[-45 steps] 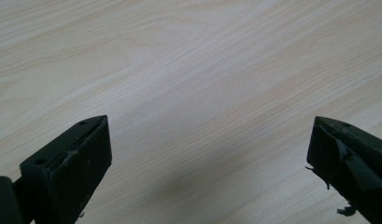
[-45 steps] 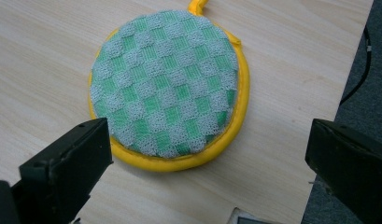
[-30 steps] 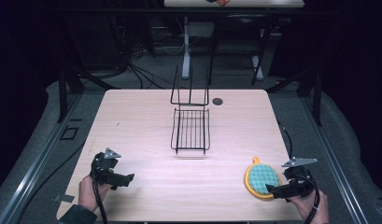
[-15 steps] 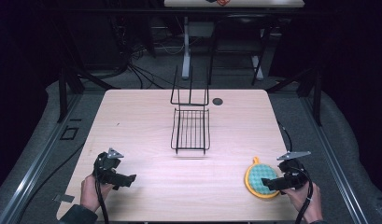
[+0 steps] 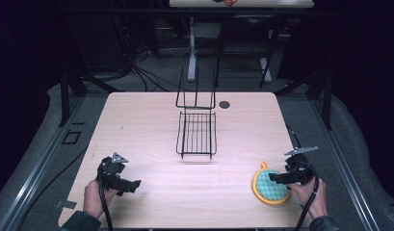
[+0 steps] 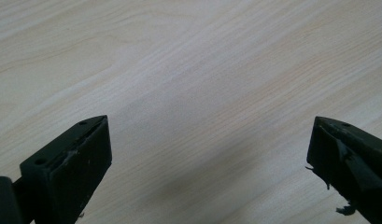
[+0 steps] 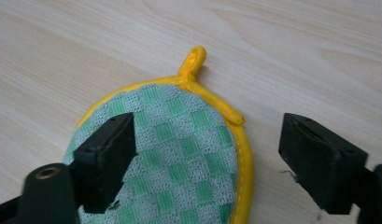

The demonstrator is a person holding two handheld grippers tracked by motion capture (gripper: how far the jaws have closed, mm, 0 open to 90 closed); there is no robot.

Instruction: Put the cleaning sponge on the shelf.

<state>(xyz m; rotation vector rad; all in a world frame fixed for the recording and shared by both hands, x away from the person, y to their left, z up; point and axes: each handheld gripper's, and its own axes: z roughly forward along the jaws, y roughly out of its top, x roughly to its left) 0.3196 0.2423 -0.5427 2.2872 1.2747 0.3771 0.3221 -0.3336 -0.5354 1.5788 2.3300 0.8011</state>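
A round green-checked pot holder with a yellow rim and loop lies flat near the table's front right. My right gripper hovers low over its right edge. One jaw is above the cloth and the other above bare wood, so the yellow rim lies between them. The jaws have just been closing, but the pads do not press on anything. At the front left, my left gripper is held open above bare wood with nothing between its jaws.
A black wire rack with an upright back stands in the middle of the wooden table. A small dark round object lies behind it. Metal rails and cables run beside the table.
My right gripper has moved left onto the pot holder's right edge, and its jaws have narrowed. The left gripper has stayed where it was.
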